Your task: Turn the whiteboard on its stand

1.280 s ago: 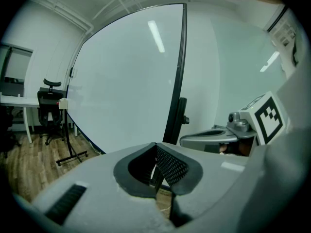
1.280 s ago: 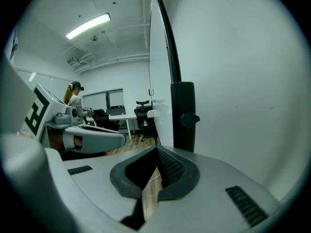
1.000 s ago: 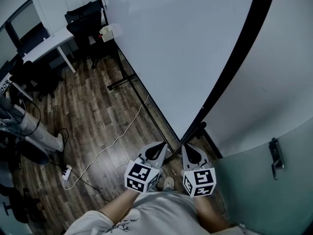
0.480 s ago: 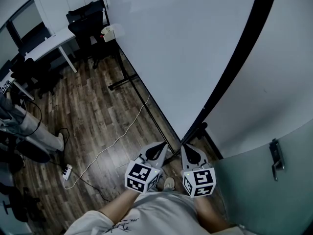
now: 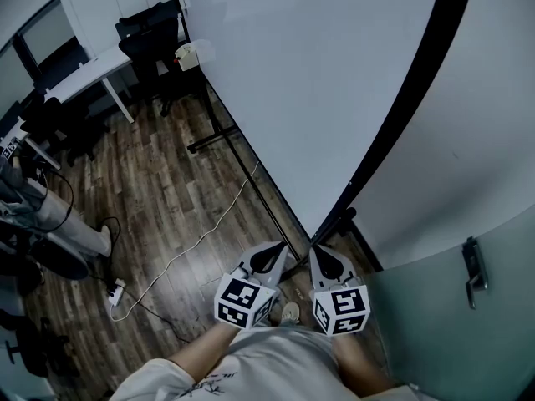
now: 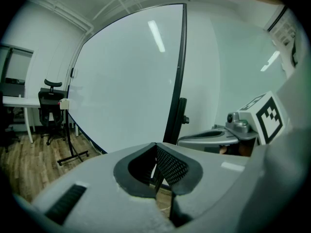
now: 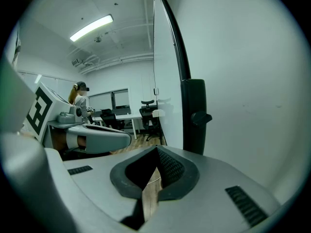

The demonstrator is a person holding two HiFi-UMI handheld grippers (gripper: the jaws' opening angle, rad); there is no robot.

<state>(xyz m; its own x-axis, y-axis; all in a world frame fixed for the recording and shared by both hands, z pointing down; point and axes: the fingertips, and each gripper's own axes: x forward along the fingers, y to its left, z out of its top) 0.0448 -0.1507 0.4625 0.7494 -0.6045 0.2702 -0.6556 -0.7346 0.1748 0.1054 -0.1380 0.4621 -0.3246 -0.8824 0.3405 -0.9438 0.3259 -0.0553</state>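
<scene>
Head view, largest item first: the big white whiteboard with a thin black frame [image 5: 318,82] [image 6: 126,81] filled the upper centre of the frame, running from the top edge down to its lower corner at centre right. It stood upright on its stand. The pale plain wall [image 5: 468,140] lay to its right. Brown wood-plank floor [image 5: 167,199] covered the left and centre. A frosted grey-green panel with a metal handle [image 5: 472,266] sat at lower right. A white rectangular desk [image 5: 84,69] and a black office chair [image 5: 150,36] stood at upper left.

The stand's black upright post with a side knob [image 7: 194,115] [image 5: 338,220] met the board's lower corner.

Left gripper [image 5: 272,253] [image 6: 155,147] and right gripper [image 5: 322,255] [image 7: 156,152] sat side by side at bottom centre, tips toward the post, apart from it. Both sets of jaws were clenched with nothing between them.

A thin white cable [image 5: 201,236] crossed the floor to a white power strip [image 5: 114,293] at lower left.
</scene>
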